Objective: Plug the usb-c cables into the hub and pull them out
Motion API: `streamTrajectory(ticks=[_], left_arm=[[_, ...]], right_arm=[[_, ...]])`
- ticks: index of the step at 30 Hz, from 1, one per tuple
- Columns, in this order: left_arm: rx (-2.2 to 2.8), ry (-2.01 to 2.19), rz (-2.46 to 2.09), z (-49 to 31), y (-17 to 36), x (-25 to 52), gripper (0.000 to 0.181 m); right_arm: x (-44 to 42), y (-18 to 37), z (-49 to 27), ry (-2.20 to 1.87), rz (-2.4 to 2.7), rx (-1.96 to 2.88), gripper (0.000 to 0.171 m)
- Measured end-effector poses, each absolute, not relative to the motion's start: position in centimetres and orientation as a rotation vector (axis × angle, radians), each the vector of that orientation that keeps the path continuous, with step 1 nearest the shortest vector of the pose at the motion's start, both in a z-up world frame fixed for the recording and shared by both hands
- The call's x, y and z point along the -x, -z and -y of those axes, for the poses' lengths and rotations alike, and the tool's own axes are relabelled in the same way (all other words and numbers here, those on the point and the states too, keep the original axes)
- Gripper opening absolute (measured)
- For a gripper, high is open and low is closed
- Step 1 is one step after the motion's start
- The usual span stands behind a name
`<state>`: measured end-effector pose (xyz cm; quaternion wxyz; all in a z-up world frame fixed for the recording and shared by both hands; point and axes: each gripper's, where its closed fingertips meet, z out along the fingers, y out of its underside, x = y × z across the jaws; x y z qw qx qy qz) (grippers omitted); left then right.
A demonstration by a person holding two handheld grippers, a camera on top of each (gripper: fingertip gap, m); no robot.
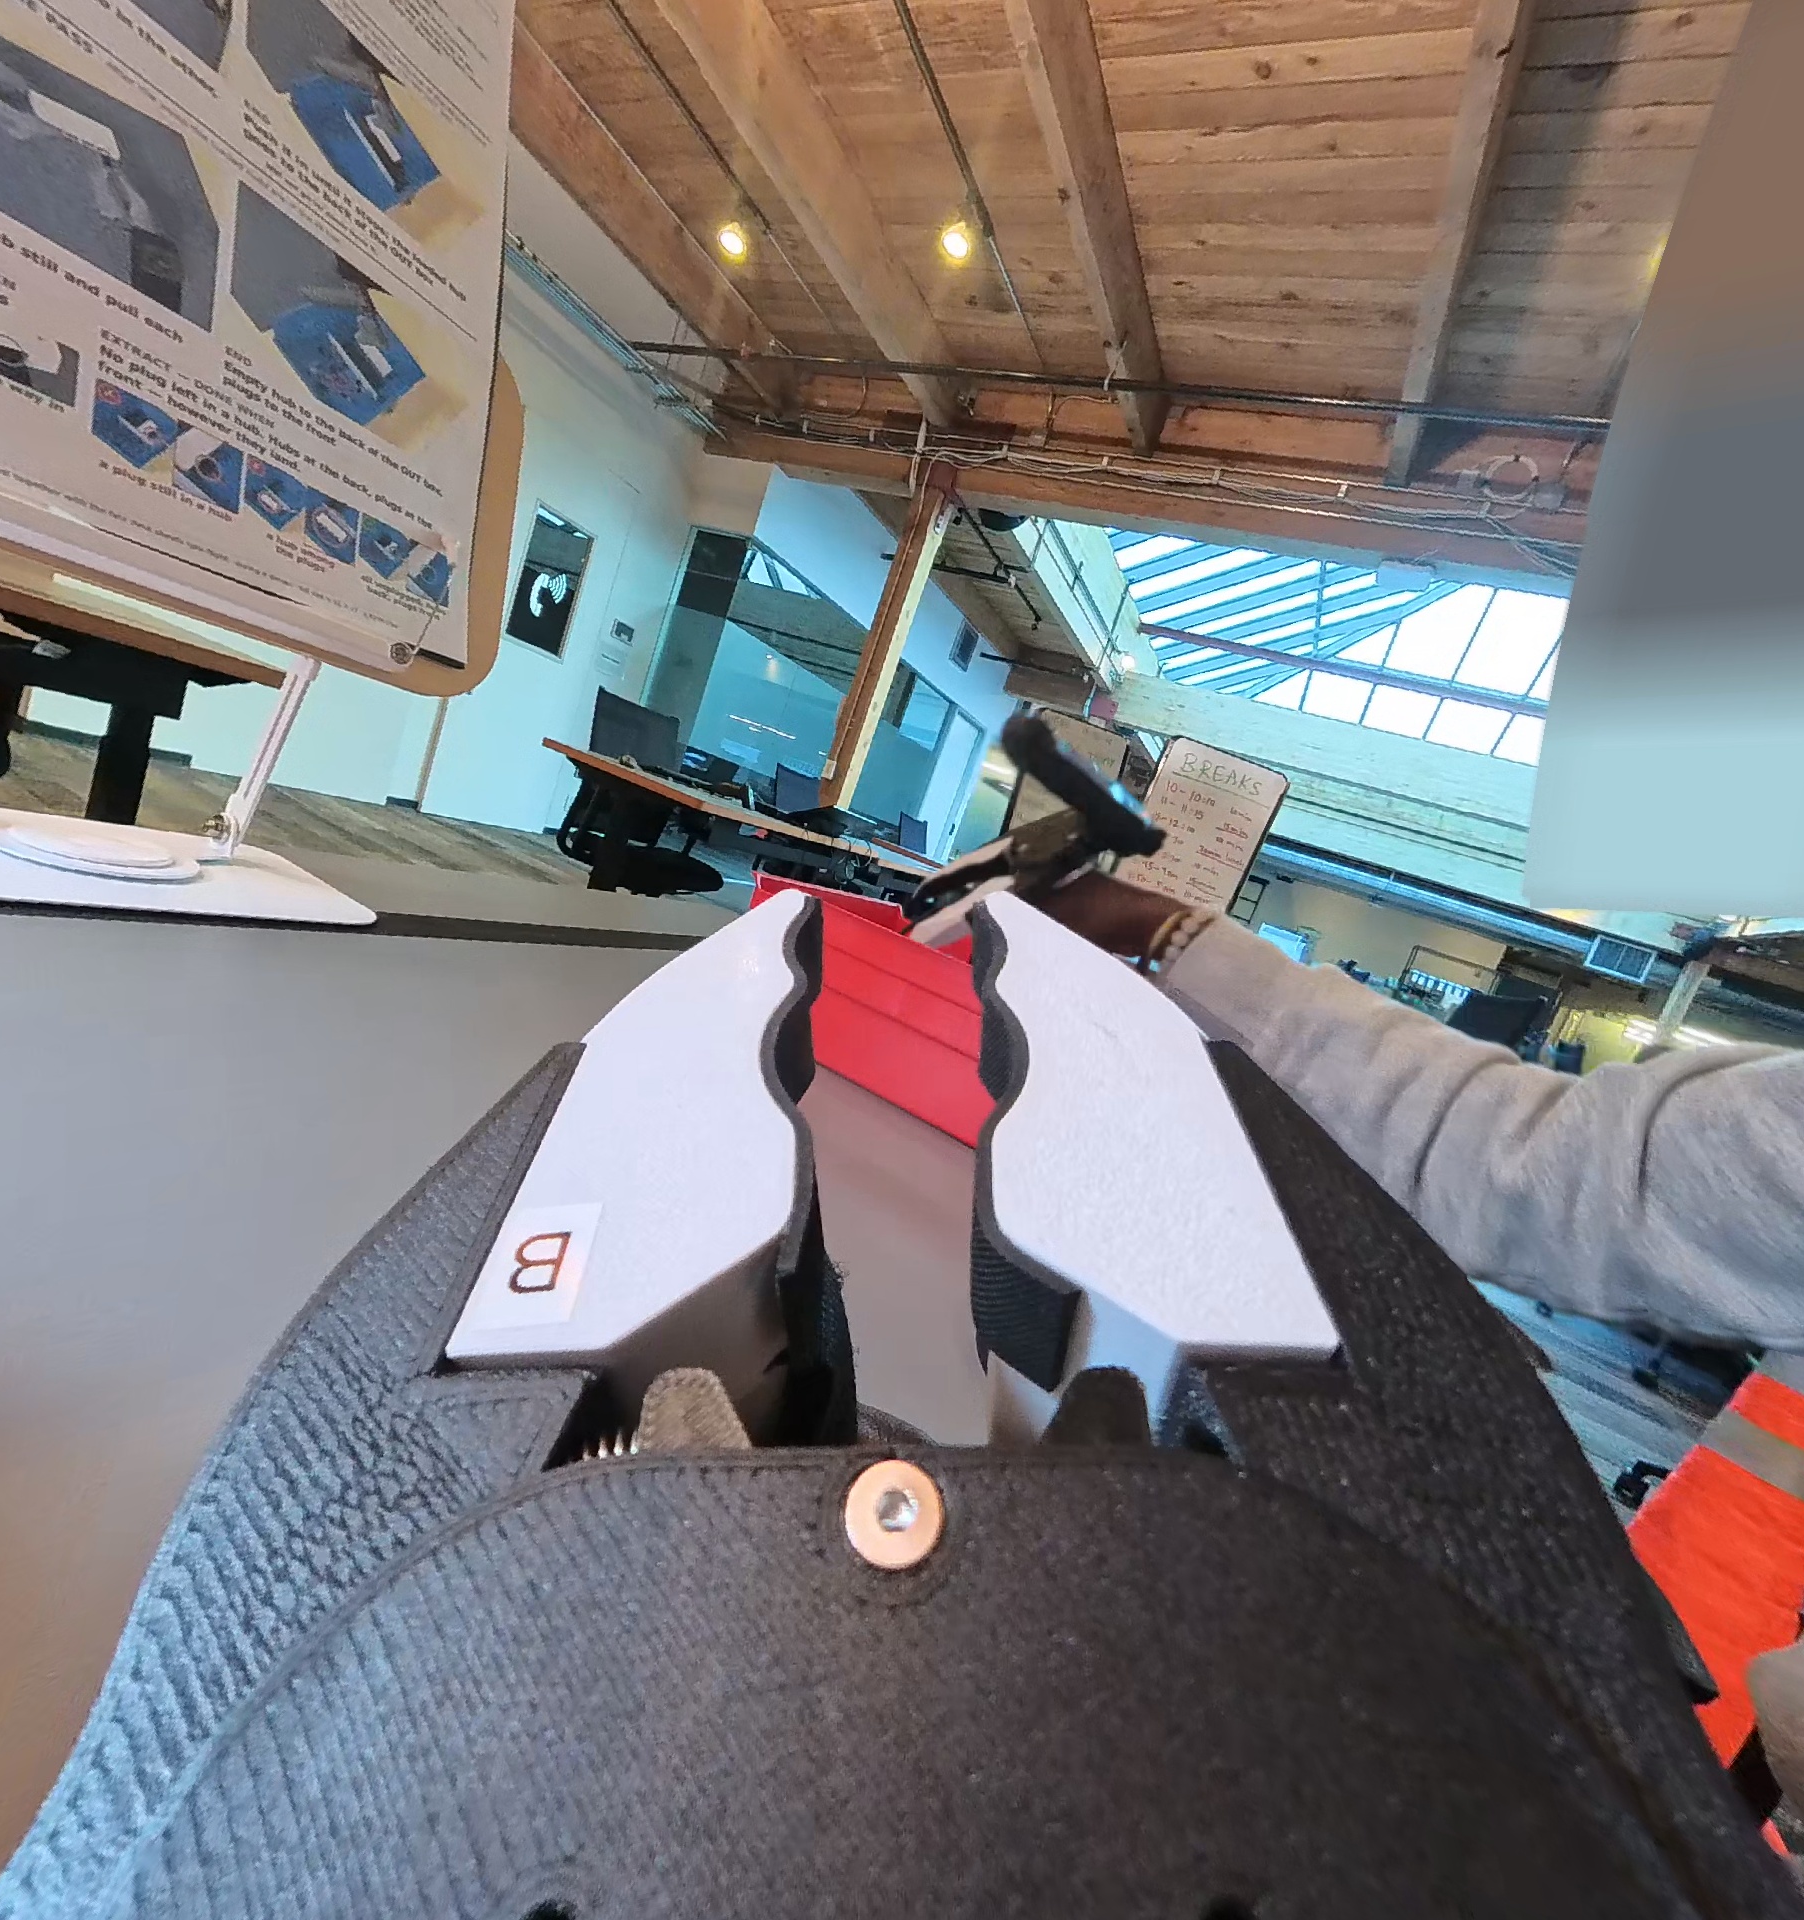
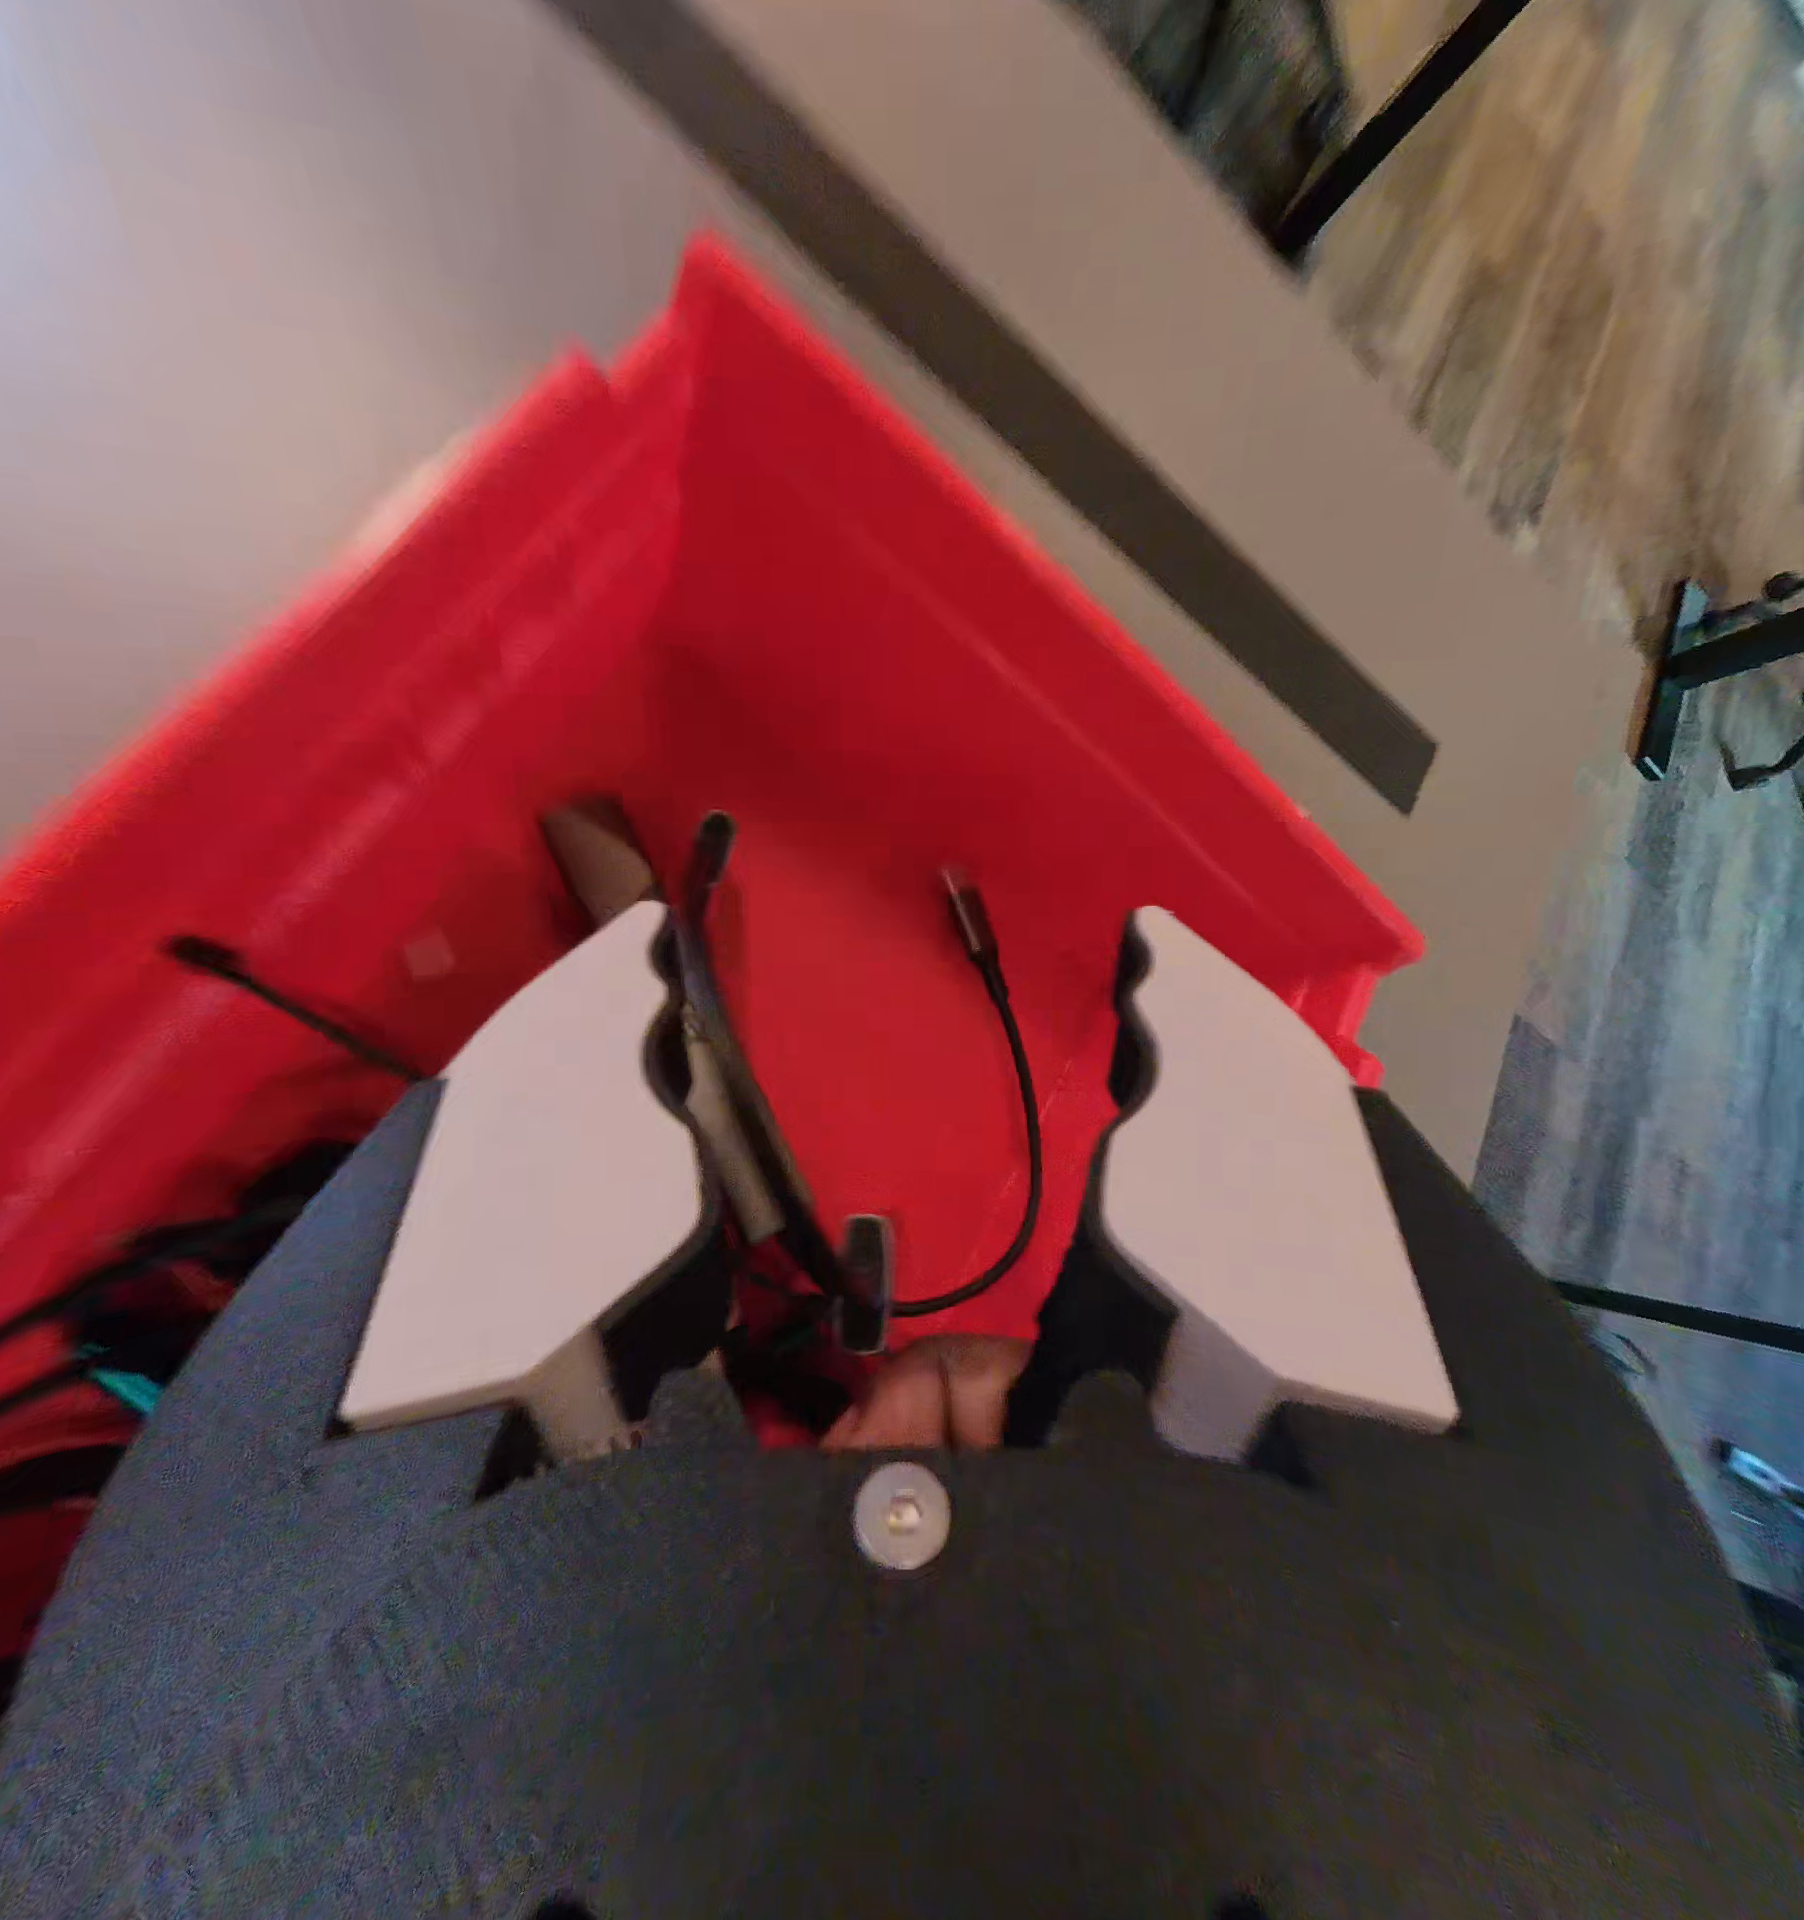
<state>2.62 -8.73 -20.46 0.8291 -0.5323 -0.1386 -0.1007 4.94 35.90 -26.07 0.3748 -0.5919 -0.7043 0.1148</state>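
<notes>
I'm seeing an instruction poster point(image 1: 202, 312) standing on a white stand point(image 1: 150, 883), a whiteboard point(image 1: 1215, 821) leaning farther back, ceiling lights point(image 1: 732, 241) glowing on wooden beams point(image 1: 1085, 187).

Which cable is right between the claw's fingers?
The curved black cable with its plug pointing up, in the red bin. The others lie left of the right claw.

lettered sticker point(image 1: 536, 1262) on tool, printed poster point(image 1: 202, 301), handwritten whiteboard point(image 1: 1212, 823)
</notes>
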Motion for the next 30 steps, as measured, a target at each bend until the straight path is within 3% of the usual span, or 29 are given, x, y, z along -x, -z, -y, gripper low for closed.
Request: streamTrajectory(ticks=[3,7,15,18,19,21,25,30], left_arm=[[1.131,0.207,0.289,8.7,20.4,-2.7,0.028],[1.13,0.2,0.284,8.8,20.4,-2.8,0.028],[1.141,0.174,0.261,8.7,20.4,-3.1,0.028],[1.138,0.167,0.256,8.7,20.4,-3.2,0.028],[1.138,0.166,0.257,8.7,20.4,-3.2,0.028],[1.136,0.168,0.262,8.7,20.4,-3.1,0.028],[1.137,0.173,0.264,8.7,20.4,-3.1,0.028],[1.142,0.149,0.218,8.7,20.2,-3.8,0.028]], right_arm=[[-6.1,21.2,-33.1,-0.515,1.551,1.514,0.098],[-10.2,17.7,-26.4,-0.843,1.347,1.514,0.103],[-15.8,28.7,-17.6,-0.791,1.365,1.783,0.07],[-15.1,30.4,-18.6,-0.616,1.349,1.763,0.045],[-14.6,30.0,-19.1,-0.58,1.308,1.742,0.027],[-13.5,29.8,-19.5,-0.493,1.286,1.701,0.009],[-11.5,29.8,-18.7,-0.311,1.43,1.592,0.014],[-8.0,29.9,-16.1,-0.377,1.477,1.588,0.018]])
